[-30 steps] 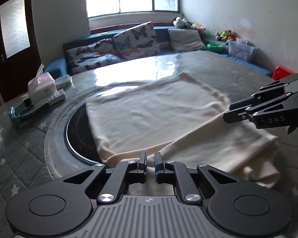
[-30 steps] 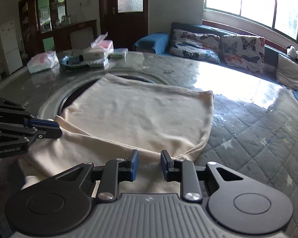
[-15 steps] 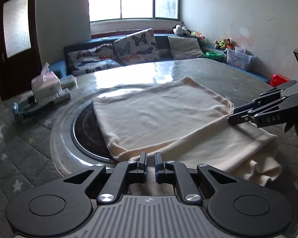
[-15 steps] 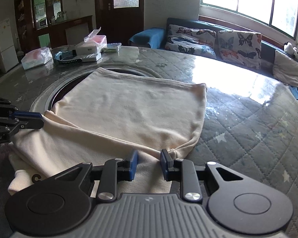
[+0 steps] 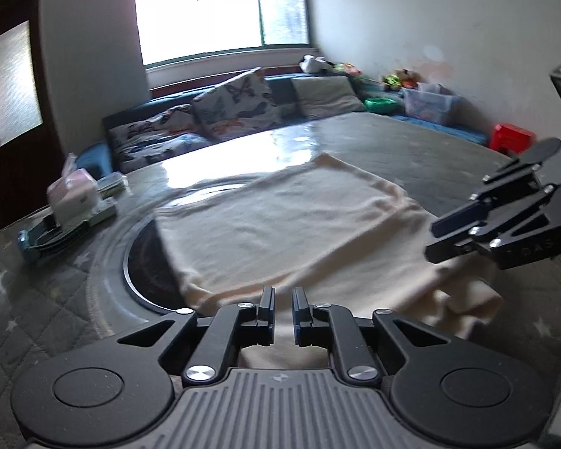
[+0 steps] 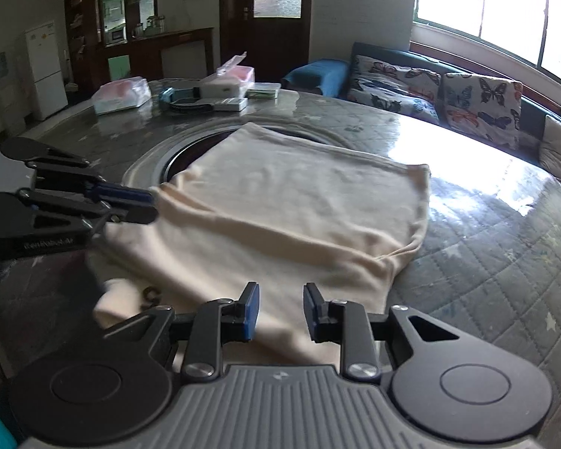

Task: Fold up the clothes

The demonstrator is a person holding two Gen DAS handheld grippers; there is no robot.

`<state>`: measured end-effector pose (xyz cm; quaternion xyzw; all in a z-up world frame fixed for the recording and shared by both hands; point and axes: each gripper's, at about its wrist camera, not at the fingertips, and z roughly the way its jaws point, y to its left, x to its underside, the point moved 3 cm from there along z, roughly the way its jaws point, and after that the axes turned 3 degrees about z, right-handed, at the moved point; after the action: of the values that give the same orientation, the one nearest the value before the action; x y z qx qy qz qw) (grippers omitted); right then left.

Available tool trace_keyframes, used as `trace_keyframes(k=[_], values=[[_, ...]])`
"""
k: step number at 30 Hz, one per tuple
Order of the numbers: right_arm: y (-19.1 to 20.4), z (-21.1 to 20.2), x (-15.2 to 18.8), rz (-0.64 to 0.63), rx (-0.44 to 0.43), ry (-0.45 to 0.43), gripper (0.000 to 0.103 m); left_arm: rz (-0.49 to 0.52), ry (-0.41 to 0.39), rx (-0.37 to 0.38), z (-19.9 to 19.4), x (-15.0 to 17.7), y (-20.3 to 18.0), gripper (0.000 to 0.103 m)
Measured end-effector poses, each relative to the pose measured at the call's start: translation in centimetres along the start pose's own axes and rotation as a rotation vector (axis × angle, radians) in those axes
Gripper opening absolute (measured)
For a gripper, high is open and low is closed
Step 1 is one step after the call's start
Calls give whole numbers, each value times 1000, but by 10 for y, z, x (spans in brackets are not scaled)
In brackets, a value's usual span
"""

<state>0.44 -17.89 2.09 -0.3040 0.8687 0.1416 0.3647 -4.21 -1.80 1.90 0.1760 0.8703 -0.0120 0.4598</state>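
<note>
The cream garment point(image 6: 291, 217) lies spread on the round tabletop point(image 6: 486, 269), partly over the dark circular inset point(image 5: 146, 273) at its centre, with its near portion folded over in a thick double layer.

The left gripper point(image 5: 283, 308) has its jaws parted by a narrow gap with nothing between them, hanging just above the near edge of the garment. The right gripper point(image 6: 278, 312) has its jaws wider apart, also holding nothing, above the folded near edge. In each wrist view the other gripper shows from the side, its fingers point(image 5: 460, 220) just over the garment's corner; whether they touch the fabric cannot be told.

Further out on the tabletop, well apart from the garment, sit a tissue box point(image 6: 230, 80), a plastic-wrapped pack point(image 6: 121, 95) and a blue brush-like item point(image 6: 183, 99). Beyond the tabletop are butterfly-print cushions point(image 6: 482, 106) on a blue sofa under a bright window point(image 5: 220, 11), and a dark wooden door point(image 6: 276, 3).
</note>
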Motion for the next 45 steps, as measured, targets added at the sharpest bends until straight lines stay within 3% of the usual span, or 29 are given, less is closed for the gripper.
trace_keyframes(k=[5, 10, 17, 19, 23, 26, 30, 34, 37, 41, 45], values=[[6, 0, 11, -8, -1, 12, 25, 51, 33, -9, 2, 14, -10, 12], [0, -11, 7, 12, 20, -31, 26, 54, 8, -12, -13, 15, -8, 14], [-6, -5, 18, 27, 36, -1, 26, 123, 6, 1, -29, 23, -14, 14], [-8, -11, 17, 37, 37, -17, 27, 170, 2, 14, -35, 27, -17, 16], [-14, -10, 22, 51, 53, -5, 28, 278, -8, 39, -46, 37, -29, 34], [-16, -11, 24, 54, 57, -4, 29, 334, -8, 50, -45, 43, -39, 33], [-11, -23, 22, 15, 59, -12, 29, 328, -22, 62, -40, 40, -42, 33], [-4, -32, 25, -51, 62, -4, 37, 317, -38, 75, -35, 36, -44, 33], [3, -39, 29, -122, 63, 5, 45, 309, -50, 85, -32, 34, -46, 30], [16, -45, 37, -246, 56, 9, 54, 299, -67, 98, -27, 30, -48, 11], [27, -44, 43, -347, 41, 10, 62, 233, -76, 107, -24, 18, -37, 10]])
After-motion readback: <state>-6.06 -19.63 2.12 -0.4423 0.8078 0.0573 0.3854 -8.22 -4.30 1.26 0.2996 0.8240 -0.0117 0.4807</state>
